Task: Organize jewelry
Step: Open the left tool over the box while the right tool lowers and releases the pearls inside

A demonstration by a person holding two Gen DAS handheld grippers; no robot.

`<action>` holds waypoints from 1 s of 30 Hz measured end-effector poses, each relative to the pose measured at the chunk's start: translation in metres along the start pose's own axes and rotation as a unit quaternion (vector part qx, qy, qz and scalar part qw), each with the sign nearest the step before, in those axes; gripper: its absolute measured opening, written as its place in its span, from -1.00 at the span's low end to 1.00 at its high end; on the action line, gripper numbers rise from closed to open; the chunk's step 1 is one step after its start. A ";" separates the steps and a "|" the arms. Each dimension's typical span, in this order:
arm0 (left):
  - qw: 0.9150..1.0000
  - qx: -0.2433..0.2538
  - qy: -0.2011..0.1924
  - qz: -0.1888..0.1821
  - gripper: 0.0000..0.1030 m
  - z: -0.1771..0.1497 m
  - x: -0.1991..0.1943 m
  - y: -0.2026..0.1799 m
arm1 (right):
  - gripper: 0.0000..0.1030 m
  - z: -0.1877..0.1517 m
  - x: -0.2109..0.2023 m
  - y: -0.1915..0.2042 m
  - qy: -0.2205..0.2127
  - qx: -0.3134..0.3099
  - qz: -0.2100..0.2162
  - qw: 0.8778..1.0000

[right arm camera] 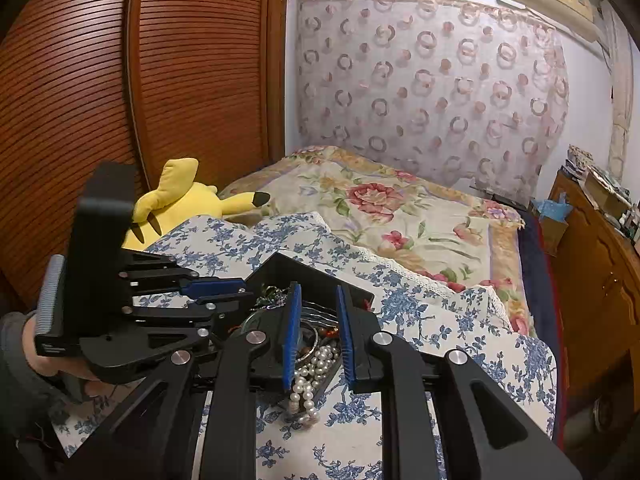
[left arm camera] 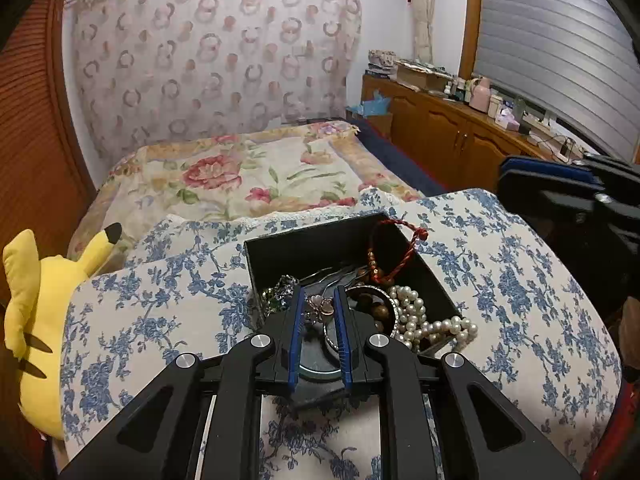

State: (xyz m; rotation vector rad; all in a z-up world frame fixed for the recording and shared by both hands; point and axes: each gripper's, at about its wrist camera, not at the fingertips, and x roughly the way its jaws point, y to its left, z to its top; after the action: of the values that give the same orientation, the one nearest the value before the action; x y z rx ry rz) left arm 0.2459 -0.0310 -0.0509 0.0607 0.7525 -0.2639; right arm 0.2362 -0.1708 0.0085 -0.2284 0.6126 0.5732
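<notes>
An open black box (left arm camera: pixel 280 256) sits on a blue-flowered cloth (left arm camera: pixel 160 320) and holds mixed jewelry. Inside are a pearl necklace (left arm camera: pixel 420 320), brown bead bracelets (left arm camera: pixel 378 310) and a green sparkly piece (left arm camera: pixel 280 290). A red cord bracelet (left arm camera: pixel 400 240) drapes over the far right rim. My left gripper (left arm camera: pixel 319 304) hangs over the box's near side, shut on a rose-gold flower-charm bangle (left arm camera: pixel 320 307). My right gripper (right arm camera: pixel 318 292) is over the same box (right arm camera: pixel 312 272), open, with nothing pressed between its pads. Under it the pearl necklace (right arm camera: pixel 308 376) spills over the near edge. The left gripper (right arm camera: pixel 240 292) reaches in from the left.
A yellow plush toy (left arm camera: pixel 36 320) lies at the cloth's left edge. A floral bedspread (left arm camera: pixel 248 176) stretches beyond the box. A wooden cabinet (left arm camera: pixel 452 128) with bottles stands at the right, and a slatted wooden wardrobe (right arm camera: pixel 120 100) at the left. A person's hand (right arm camera: pixel 40 344) holds the left gripper.
</notes>
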 end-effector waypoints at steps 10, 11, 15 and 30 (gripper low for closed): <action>1.000 0.003 0.013 0.001 -0.73 -0.002 0.018 -0.001 | -0.61 -0.028 -0.001 -0.012 0.014 0.012 0.001 1.000; 1.000 0.004 0.013 0.003 -0.73 -0.003 0.019 -0.001 | -0.61 -0.033 0.000 -0.012 0.017 0.014 0.004 1.000; 1.000 0.003 0.009 0.006 -0.33 -0.006 0.017 -0.001 | -0.23 -0.063 0.011 -0.013 0.043 0.021 0.011 0.999; 1.000 0.010 -0.005 0.003 -0.28 -0.017 -0.004 0.000 | -0.84 -0.098 0.056 -0.011 0.108 0.021 0.061 0.992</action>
State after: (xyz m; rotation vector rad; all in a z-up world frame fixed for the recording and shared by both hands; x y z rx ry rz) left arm 0.2317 -0.0270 -0.0602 0.0814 0.7388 -0.2652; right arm 0.2329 -0.1917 -0.1031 -0.2153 0.8514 0.6582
